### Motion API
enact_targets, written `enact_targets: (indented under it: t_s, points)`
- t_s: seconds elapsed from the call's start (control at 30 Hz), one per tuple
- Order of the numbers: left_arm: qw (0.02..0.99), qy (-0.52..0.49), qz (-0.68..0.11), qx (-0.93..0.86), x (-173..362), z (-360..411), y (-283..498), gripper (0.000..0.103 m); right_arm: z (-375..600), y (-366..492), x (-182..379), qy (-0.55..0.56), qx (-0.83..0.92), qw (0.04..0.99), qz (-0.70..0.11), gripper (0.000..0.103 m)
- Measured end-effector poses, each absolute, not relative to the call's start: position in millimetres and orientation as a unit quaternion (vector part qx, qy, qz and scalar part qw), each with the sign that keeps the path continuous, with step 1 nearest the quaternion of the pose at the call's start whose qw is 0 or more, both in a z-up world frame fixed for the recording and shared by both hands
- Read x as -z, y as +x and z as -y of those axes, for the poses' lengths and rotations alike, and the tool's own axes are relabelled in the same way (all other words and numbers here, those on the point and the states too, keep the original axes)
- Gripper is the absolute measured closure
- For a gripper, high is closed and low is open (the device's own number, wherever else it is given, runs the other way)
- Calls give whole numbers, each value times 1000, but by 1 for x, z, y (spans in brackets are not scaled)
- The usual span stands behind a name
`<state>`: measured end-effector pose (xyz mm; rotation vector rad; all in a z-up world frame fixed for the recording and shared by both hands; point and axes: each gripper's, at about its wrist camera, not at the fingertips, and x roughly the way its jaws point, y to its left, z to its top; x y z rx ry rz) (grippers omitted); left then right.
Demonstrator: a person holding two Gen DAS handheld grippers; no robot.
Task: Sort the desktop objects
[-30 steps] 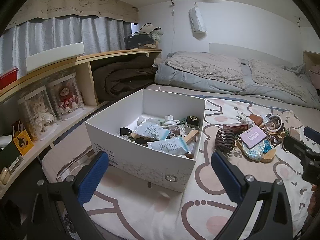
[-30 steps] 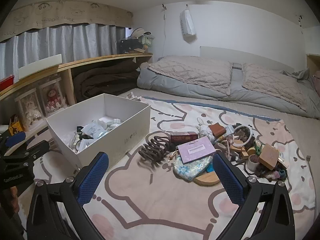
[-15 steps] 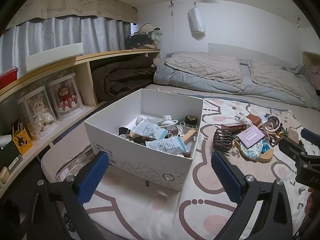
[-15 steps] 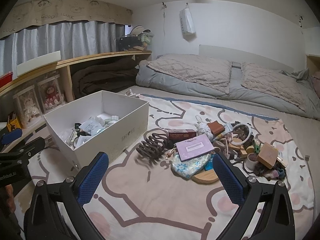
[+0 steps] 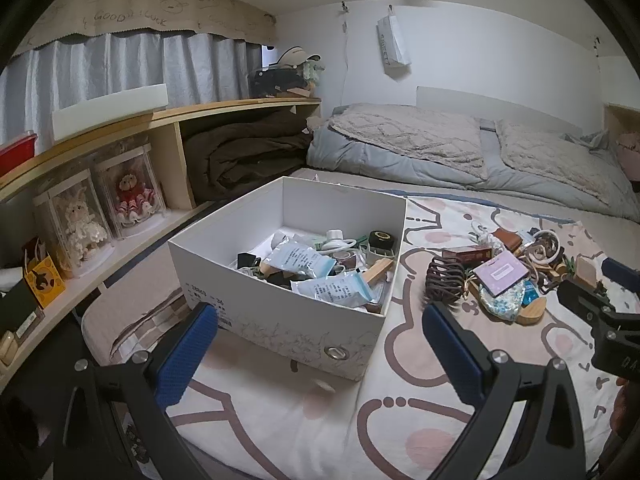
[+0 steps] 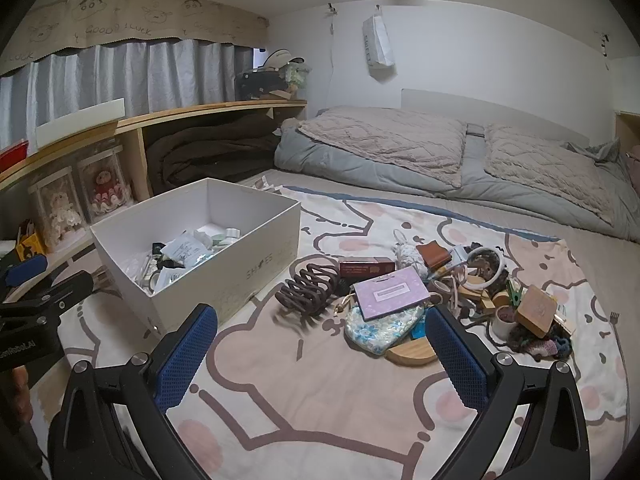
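My left gripper (image 5: 316, 344) hangs wide open and empty before the white box (image 5: 280, 320), whose packets and tape rolls only this view shows well. My right gripper (image 6: 320, 344), equally spread and empty, faces the unsorted pile (image 6: 440, 292) on the blanket (image 6: 320, 380); brown hair claw (image 6: 308, 288) nearest the box.

Home bedrm: bed (image 6: 420, 168) w/ quilts, curtains (image 6: 160, 76), dolls (image 5: 100, 208) on shelf.

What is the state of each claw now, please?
Left claw: open, holding nothing.
Right claw: open, holding nothing.
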<state>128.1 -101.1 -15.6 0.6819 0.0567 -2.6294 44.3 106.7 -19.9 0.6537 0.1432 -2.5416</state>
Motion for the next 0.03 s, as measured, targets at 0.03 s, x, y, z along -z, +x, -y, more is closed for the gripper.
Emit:
enact_targets:
  t_s: [0.03]
  points:
    - [211,245,-18,946,16,101,128,0,-107,45,20,240,935,254,-53,0]
